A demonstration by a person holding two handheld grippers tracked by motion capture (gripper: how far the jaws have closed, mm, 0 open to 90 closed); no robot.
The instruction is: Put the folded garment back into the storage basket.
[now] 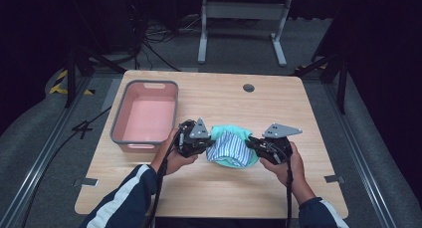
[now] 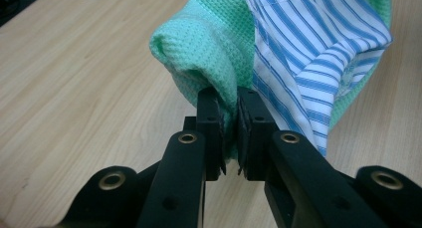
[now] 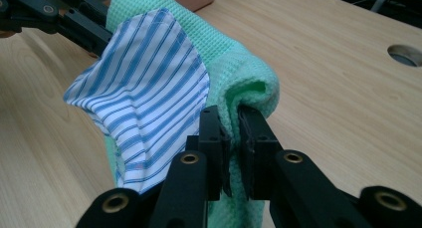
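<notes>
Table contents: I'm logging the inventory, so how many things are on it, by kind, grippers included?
Cloths: 1, green waffle cloth with blue-striped panel
Bins: 1, pink bin
Grippers: 2, left gripper and right gripper, both clamped on the cloth
Total: 4

Right claw (image 3: 233, 138) pinching green waffle-weave cloth (image 3: 239, 73), blue-striped white fabric (image 3: 144, 103) draped beside (left claw (image 3: 74, 21) beyond), wooden worktop (image 3: 338, 88)

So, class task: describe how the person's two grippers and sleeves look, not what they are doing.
Both the left gripper and the right gripper are black, each topped with a grey three-cornered plate and trailing a black cable. Their fingers are flat black bars with brass-coloured rivets. The sleeves are dark navy with white stripes.
</notes>
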